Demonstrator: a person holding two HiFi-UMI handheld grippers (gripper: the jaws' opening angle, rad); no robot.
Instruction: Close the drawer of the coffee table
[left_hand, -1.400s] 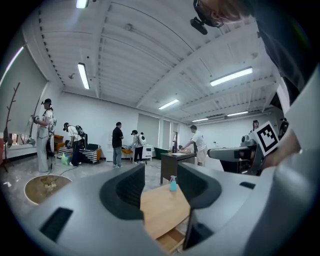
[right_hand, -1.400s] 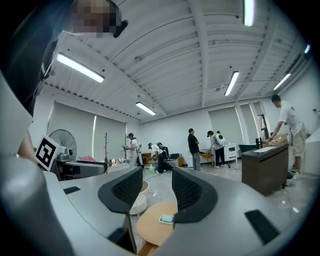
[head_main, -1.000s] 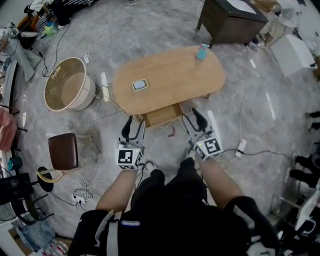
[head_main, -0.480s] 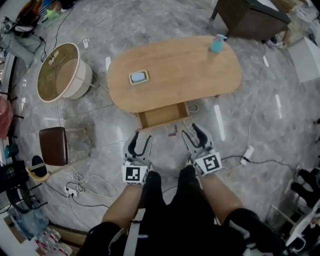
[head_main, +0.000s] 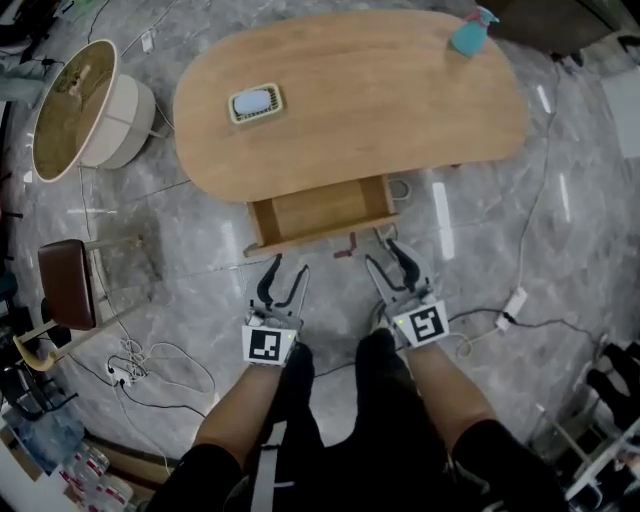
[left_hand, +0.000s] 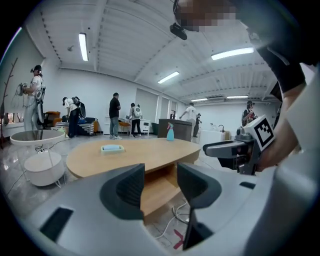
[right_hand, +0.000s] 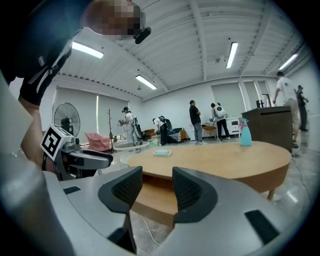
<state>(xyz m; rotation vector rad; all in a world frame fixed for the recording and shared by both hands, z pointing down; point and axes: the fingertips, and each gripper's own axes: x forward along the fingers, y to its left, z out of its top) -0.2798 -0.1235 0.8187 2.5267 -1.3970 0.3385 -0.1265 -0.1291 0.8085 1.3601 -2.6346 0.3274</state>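
Grey marble floor, both grippers brought down in front of the open drawer

Against a second ago the person has sunk lower and closer: the oval wooden counter now fills the upper frame, and the left gripper and right gripper sit at lower centre, near the drawer front but apart from it. The drawer is still pulled out under the counter's near edge, at frame centre, as before. Both sets of jaws stand well apart and hold nothing. The approach looks nearly done; pushing the front inward is probably next
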